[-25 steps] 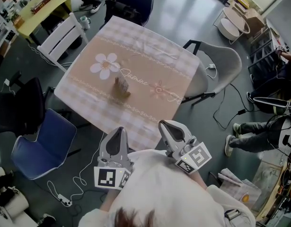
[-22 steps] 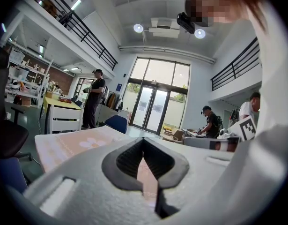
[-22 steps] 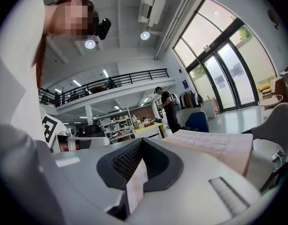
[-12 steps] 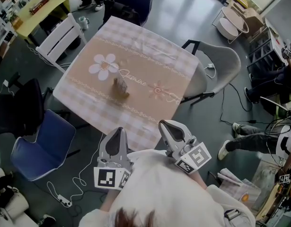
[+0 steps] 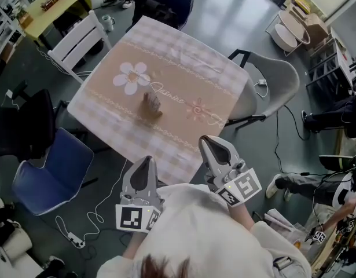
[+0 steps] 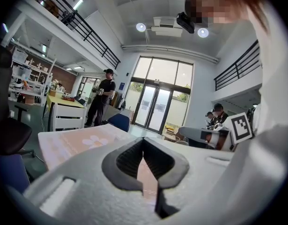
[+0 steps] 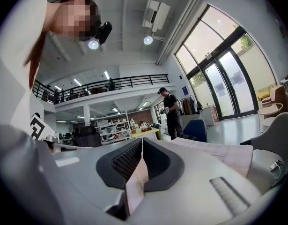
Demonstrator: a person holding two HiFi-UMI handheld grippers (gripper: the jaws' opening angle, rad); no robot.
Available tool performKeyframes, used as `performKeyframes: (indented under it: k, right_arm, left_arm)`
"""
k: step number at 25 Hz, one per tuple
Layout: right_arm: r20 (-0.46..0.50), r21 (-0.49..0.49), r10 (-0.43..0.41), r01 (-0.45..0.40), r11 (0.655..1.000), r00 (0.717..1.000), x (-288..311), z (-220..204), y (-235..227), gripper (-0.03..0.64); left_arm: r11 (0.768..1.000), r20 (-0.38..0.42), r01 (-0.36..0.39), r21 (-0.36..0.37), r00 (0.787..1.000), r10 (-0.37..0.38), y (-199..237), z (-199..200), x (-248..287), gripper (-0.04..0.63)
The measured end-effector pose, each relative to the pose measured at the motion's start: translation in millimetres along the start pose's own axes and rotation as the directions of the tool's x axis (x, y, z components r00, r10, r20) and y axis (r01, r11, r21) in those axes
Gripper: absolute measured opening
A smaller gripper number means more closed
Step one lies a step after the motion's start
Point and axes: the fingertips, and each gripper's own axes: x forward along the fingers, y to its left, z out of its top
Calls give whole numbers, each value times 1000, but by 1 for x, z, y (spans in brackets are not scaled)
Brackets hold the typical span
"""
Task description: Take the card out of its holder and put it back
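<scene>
Left gripper (image 5: 146,165) and right gripper (image 5: 212,146) were both clamped shut on nothing, hanging off the table's (image 5: 183,51) near corner. Card holder (image 5: 153,112) sat mid-table, well apart, and the card (image 5: 147,99) looked to be in it. I'd say the whole job was left.

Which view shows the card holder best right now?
The head view: the card holder stands whole near the middle of the tablecloth. Both gripper views catch only tablecloth beyond their jaws, not the holder.
</scene>
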Motion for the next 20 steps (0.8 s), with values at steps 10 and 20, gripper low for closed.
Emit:
performKeyframes:
  k: [10, 20]
  right_arm:
    - [-15, 9, -23, 23, 1000, 1000, 49, 4, -12, 66]
    - [-109, -18, -56, 55, 998, 993, 108, -19, -31, 113]
  left_arm:
    - [1000, -49, -7, -8, 999, 6, 16, -1, -7, 0]
    - [999, -70, 28, -32, 997, -30, 30, 6, -2, 0]
